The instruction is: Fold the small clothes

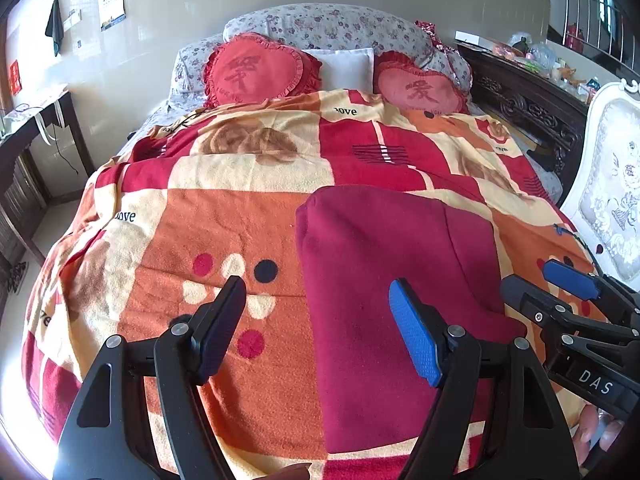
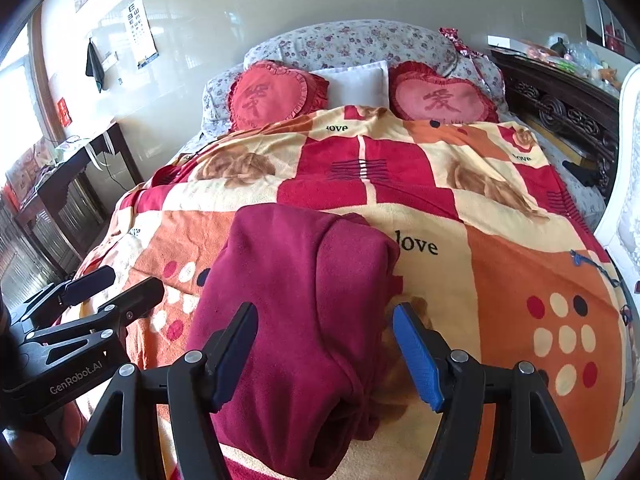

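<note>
The dark red garment (image 1: 400, 300) lay folded on the patterned blanket (image 1: 224, 216) near the foot edge of the bed, right of the bed's middle, its long axis running from the foot edge toward the pillows (image 1: 320, 28). The right gripper (image 2: 324, 352) hung directly over the garment's near end, fingers spread wide and clasping nothing, the cloth showing between them without touching either pad. The left gripper (image 1: 320, 328) also stood wide and empty, straddling the garment's left edge: its blue pad (image 1: 416, 336) was over the red cloth, its black finger (image 1: 220, 320) over bare blanket. Neither pair pressed the fabric. The right hand seemed the better centred on the garment, so any further fold along the length would likely start from the near end, lifted toward the pillows.
</note>
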### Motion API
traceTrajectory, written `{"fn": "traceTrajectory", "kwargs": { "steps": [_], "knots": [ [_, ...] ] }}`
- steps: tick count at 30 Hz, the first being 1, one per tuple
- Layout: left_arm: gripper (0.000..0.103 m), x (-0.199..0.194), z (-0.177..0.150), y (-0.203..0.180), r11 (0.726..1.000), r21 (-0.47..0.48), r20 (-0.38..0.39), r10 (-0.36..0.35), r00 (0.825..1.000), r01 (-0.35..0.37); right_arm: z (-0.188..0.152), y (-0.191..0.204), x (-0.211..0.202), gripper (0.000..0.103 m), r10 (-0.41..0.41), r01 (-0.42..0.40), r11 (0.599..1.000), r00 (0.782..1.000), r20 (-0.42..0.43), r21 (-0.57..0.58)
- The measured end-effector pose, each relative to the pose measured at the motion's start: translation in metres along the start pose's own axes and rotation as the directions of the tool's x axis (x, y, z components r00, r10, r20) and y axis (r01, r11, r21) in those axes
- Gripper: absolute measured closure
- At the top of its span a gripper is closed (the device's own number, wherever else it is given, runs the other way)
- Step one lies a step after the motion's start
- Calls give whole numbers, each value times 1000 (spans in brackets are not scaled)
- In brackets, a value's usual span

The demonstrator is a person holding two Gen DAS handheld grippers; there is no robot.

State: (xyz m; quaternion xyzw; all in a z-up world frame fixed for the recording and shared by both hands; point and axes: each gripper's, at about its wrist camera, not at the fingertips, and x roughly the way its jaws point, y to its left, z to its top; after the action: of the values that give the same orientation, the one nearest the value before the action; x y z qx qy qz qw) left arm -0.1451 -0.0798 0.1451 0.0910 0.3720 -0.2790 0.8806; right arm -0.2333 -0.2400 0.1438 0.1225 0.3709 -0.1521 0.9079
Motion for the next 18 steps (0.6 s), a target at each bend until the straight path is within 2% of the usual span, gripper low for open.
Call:
{"fn": "traceTrajectory", "kwargs": {
  "steps": [18],
  "knots": [
    [28, 7, -4, -4, 1000, 15, -11, 5, 1000, -5, -3, -4, 9, 35, 8, -8, 1000, 999, -31, 22]
  ]
}}
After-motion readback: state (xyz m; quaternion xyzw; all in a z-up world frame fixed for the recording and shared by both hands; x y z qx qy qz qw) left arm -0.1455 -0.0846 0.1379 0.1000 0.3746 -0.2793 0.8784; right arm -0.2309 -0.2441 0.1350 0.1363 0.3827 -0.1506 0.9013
